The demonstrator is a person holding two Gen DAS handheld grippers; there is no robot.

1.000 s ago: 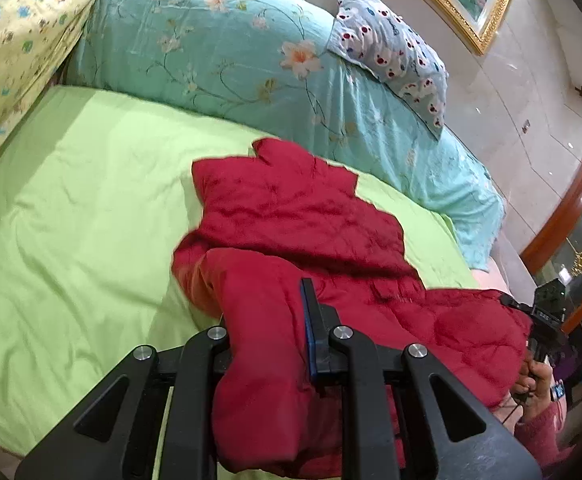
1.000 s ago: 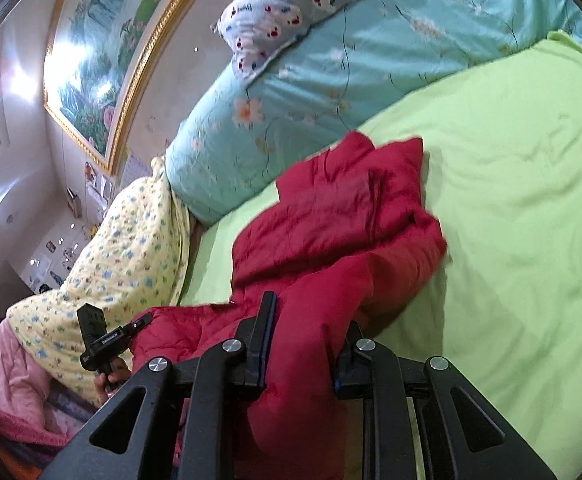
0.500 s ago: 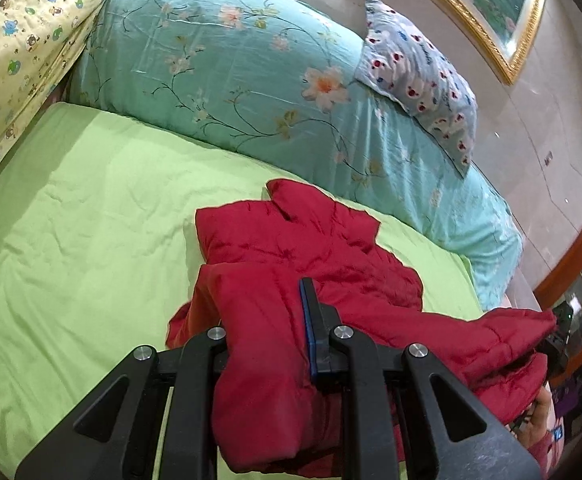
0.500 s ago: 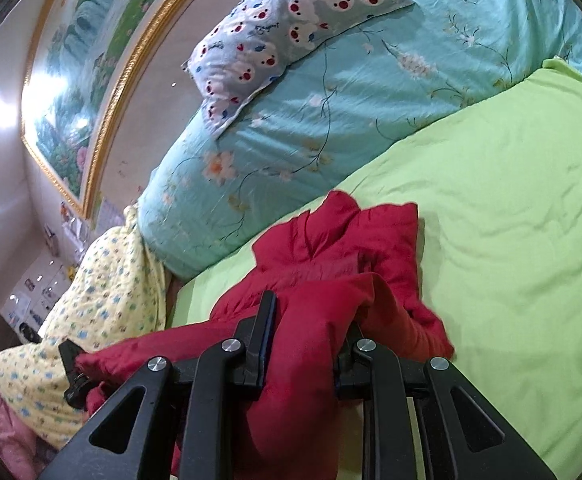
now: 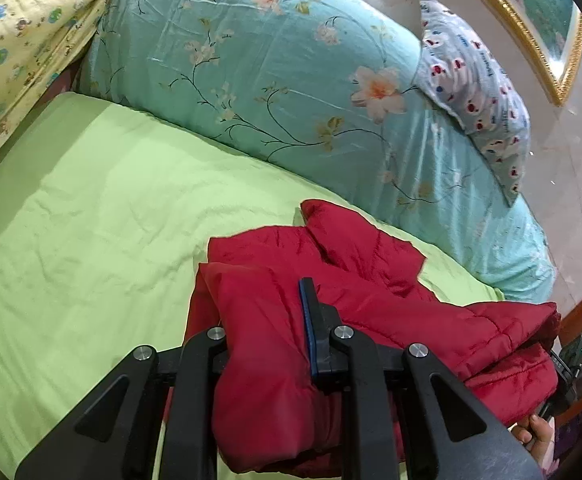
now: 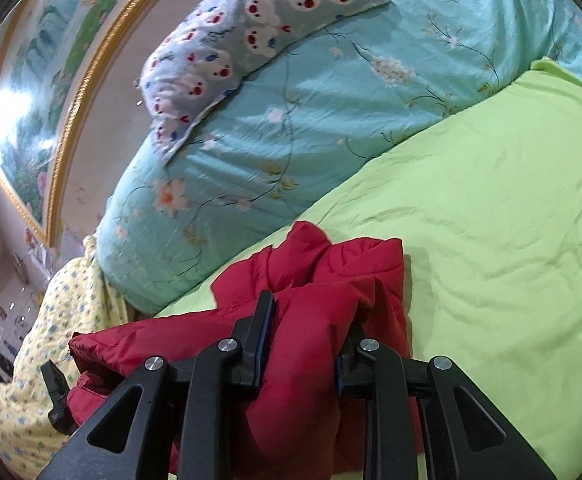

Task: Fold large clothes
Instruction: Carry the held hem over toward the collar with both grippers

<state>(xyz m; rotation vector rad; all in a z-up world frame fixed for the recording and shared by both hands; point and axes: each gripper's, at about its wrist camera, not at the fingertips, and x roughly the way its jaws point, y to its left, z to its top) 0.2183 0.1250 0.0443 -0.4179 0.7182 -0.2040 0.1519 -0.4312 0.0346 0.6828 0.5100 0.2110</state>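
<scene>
A red quilted jacket (image 5: 355, 264) lies on the green bed sheet (image 5: 91, 216), its near half lifted and doubled over the far half. My left gripper (image 5: 265, 320) is shut on the jacket's near left edge; thick red fabric bulges between its fingers. My right gripper (image 6: 307, 332) is shut on the jacket (image 6: 319, 276) at its near right edge, again with fabric bunched between the fingers. The jacket's far collar end rests on the sheet (image 6: 491, 220) close to the turquoise quilt. The other gripper shows at the edge of each view.
A rolled turquoise floral quilt (image 5: 291, 72) runs along the far side of the bed, with a grey patterned pillow (image 5: 479, 80) on it. A yellow patterned blanket (image 5: 19, 32) hangs at the left. A gold-framed picture (image 6: 51, 80) is on the wall.
Both grippers have carried the jacket's near edge up and away from me toward the quilt, folding it over the far half. The visible flat part of the jacket has shrunk.
</scene>
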